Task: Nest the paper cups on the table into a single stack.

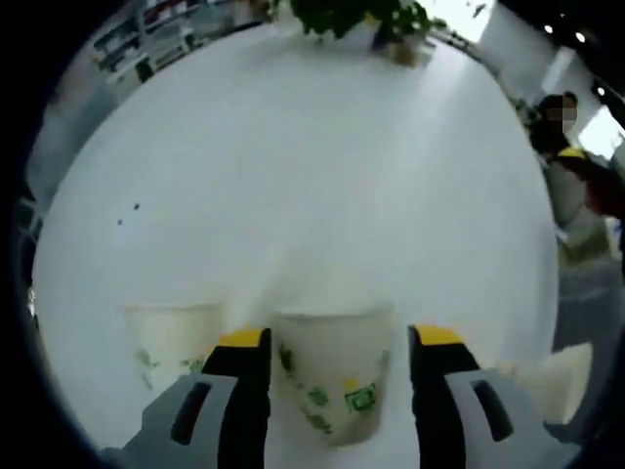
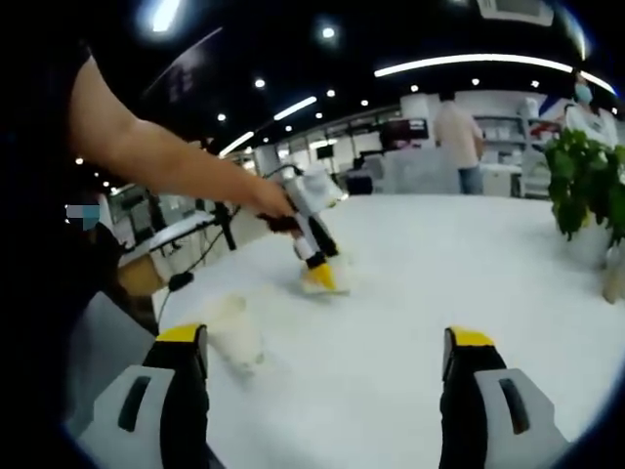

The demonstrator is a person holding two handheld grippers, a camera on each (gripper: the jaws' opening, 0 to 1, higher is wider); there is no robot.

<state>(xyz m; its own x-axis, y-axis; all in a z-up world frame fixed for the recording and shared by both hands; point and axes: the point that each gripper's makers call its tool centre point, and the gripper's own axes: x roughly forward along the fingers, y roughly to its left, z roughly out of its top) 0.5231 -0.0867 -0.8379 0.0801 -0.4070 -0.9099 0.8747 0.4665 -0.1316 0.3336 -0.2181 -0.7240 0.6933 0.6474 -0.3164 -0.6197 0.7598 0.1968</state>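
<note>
In the left gripper view, the left gripper (image 1: 340, 366) sits at the bottom centre of the frame with its yellow-tipped jaws spread on either side of a paper cup (image 1: 337, 376). The jaws flank the cup closely, but the blur hides whether they press its wall, so I cannot tell if it is grasped. A second cup (image 1: 168, 342) stands just beside the first, at lower left, on the white table (image 1: 322, 176). A potted plant (image 1: 356, 15) is at the top edge.

In the right gripper view, the right gripper (image 2: 327, 376) hangs at the bottom of the frame with its jaws wide apart and nothing between them. The left gripper shows near the frame's centre, tip down on the table, and a blurred pale cup sits at lower left.

These cups look light, thin-walled and easy to crush, so a gentle squeeze across the upper wall near the stiffer rolled rim should serve best. A hard pinch low down would likely dent one, and an empty cup would tip at a nudge
</note>
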